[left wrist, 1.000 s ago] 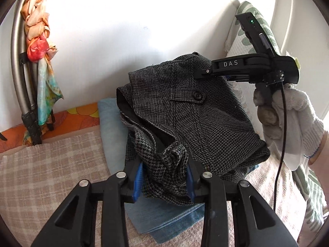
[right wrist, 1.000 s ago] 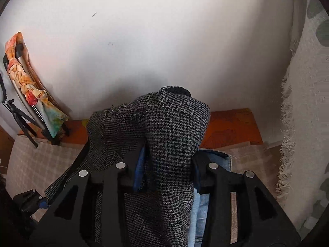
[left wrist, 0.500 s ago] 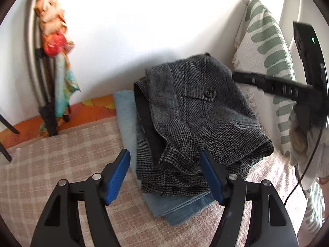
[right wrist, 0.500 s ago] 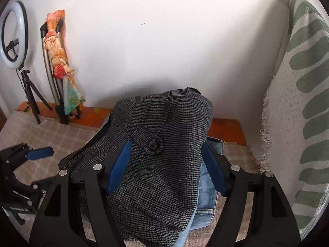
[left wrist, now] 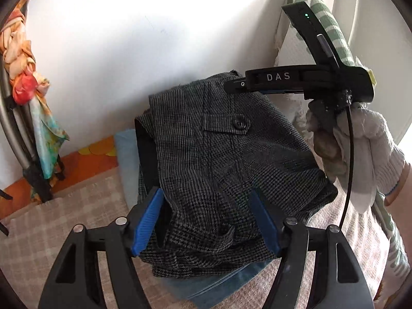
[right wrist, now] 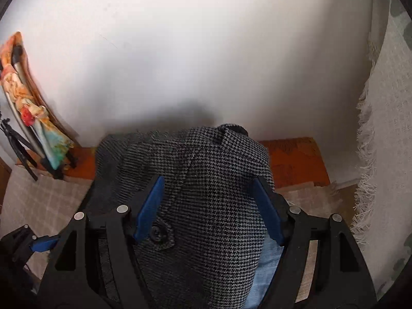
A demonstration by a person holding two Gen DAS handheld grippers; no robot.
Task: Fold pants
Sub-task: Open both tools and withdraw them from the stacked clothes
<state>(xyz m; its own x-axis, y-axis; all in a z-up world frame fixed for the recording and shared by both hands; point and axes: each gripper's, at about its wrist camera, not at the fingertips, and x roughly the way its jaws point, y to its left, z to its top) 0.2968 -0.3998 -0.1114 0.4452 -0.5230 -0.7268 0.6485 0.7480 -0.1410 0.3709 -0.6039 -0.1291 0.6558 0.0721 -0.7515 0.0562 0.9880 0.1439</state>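
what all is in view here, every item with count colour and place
folded houndstooth wool pants: one, black and grey, on top of the pile by the wall
folded denim garment: one, light blue, under the pants
checked woven cover: one, beige and pink, over the surface under the pile
patterned orange cloth: one, orange, along the wall behind the pile
knotted silk scarf: one, orange, red and teal, hanging on a metal stand at left
fringed leaf-print throw: one, white and green, at right
black tripod: one, far left
left gripper: black, blue pads, open astride the pants' near edge
right gripper: same, open over the pants
white knitted glove: one, on the right hand
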